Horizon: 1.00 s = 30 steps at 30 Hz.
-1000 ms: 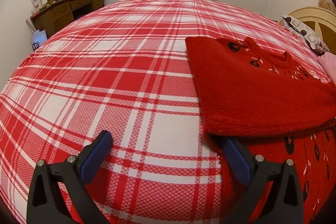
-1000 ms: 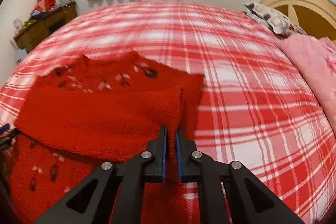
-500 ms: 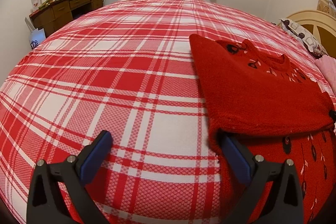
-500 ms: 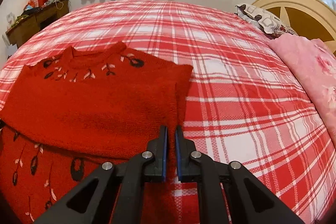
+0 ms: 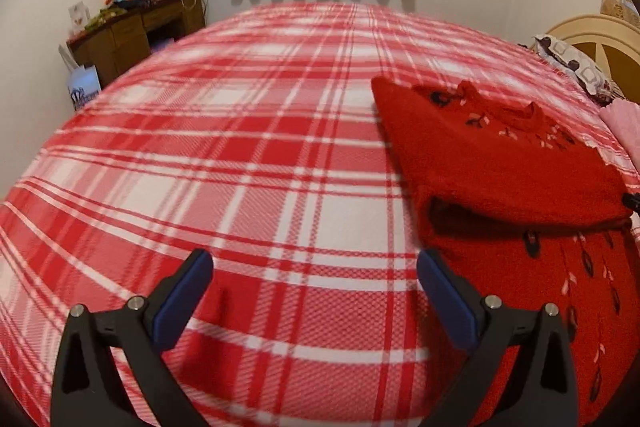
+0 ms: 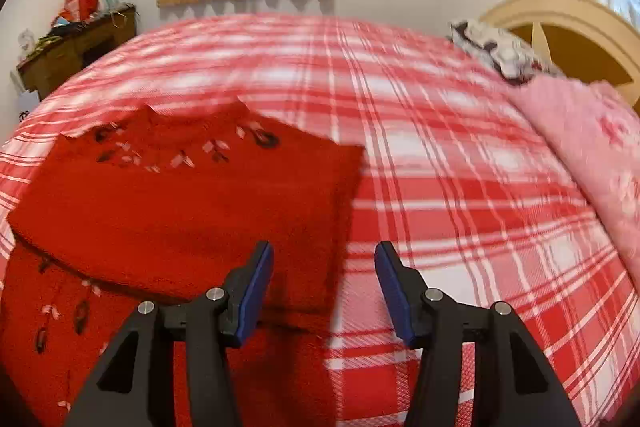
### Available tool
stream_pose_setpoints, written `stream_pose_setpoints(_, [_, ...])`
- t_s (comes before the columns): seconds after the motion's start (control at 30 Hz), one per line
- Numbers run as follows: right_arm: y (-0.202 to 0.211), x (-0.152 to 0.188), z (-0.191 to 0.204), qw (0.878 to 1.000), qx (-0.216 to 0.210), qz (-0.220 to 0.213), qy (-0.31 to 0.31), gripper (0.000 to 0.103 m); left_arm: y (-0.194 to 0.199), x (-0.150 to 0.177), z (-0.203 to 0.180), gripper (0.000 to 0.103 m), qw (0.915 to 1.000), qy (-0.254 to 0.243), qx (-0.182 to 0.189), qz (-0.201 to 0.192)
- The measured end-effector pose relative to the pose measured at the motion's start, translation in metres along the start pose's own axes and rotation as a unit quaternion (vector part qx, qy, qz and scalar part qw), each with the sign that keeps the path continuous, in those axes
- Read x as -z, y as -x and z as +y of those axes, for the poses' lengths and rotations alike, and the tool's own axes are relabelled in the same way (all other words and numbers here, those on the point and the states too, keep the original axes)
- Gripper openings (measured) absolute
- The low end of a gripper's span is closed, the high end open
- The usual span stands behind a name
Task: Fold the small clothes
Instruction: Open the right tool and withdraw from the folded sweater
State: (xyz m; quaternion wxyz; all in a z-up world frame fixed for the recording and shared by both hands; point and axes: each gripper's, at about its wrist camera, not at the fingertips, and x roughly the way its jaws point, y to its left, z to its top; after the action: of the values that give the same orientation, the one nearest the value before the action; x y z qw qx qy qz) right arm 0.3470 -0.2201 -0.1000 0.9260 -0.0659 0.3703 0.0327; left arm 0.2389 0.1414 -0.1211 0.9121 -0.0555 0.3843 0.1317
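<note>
Red sweater (image 6: 168, 211) half-folded on plaid bedspread (image 6: 460, 211), both grippers off it.

Sweater sits lower left in right wrist view, right side of frame in left wrist view (image 5: 500, 163); top layer doubled over, hem w/ leaf pattern showing below. Right gripper (image 6: 324, 283) jaws opening, nothing btwn them, fabric edge just under. Left gripper (image 5: 316, 291) fingers wide apart, empty, over bare bedspread beside sweater. Risk: folded flap looks puffy at left corner, could spring back/slide since nothing pins it; a low pass w/ a finger could drag the edge.
</note>
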Motion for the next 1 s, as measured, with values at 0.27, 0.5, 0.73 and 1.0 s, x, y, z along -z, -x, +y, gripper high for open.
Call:
stream_pose_setpoints(0.27, [-0.029,-0.002,0.030,0.996,-0.076,0.041,0.028,0.056,0.013,-0.025,-0.012,0.103,0.9984,-0.027,-0.011,-0.048])
stream_pose_setpoints(0.5, [-0.046,0.006,0.011,0.994,-0.082,0.072,0.007,0.056,-0.031,-0.017,-0.024,0.103,0.9989,-0.043,-0.020,-0.002])
stream_pose_setpoints(0.73, [-0.020,0.008,0.007,0.996,-0.069,0.054,-0.005,0.056,-0.036,-0.012,-0.022,0.103,0.9993,-0.031,-0.003,0.021])
stream_pose_setpoints(1.0, [0.016,0.026,0.001,0.996,-0.071,0.050,-0.009,0.056,-0.003,-0.001,-0.026,0.103,0.9988,-0.042,0.023,0.014])
